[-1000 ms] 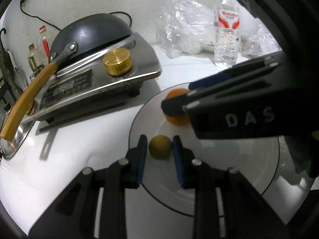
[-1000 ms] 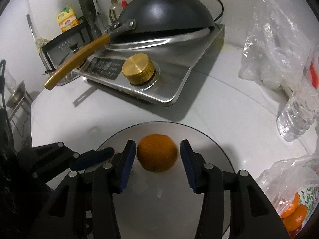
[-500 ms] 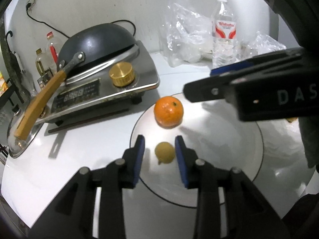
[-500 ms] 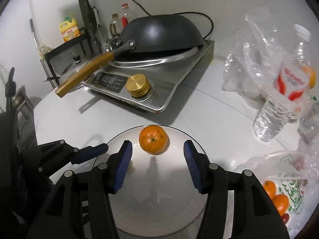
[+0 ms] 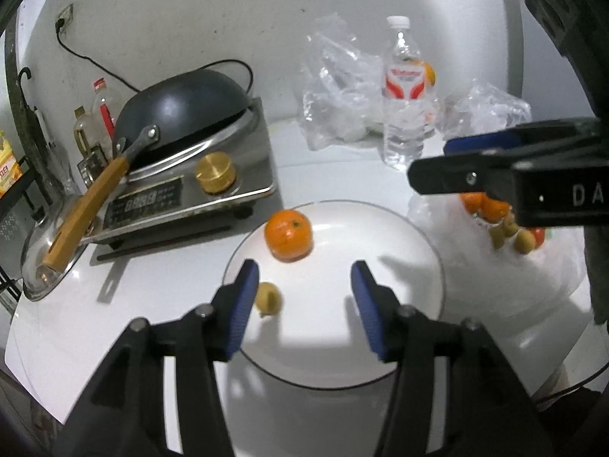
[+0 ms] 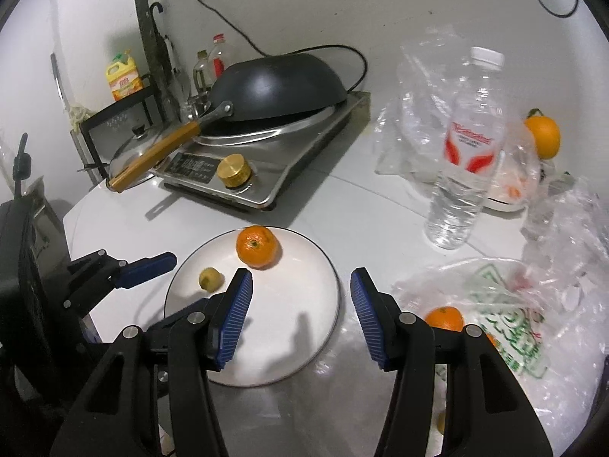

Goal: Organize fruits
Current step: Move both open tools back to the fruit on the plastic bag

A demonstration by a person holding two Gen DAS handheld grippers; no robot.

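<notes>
Both grippers lifted off plate [image 5: 418, 236]; left jaws just opened, small fruit [image 5: 268, 299] released; right jaws open, empty.

We were in a home kitchen: a small induction cooker [image 6: 281, 167] w/ a black wok [image 6: 278, 87] upturned on it sat on a white counter [image 6: 361, 205], oil and sauce bottles [image 6: 121, 78] by the wall, a glass pan lid [image 6: 133, 152] on a rack, a water bottle [image 6: 468, 152], plastic bags [image 6: 506, 304] of fruit.
</notes>
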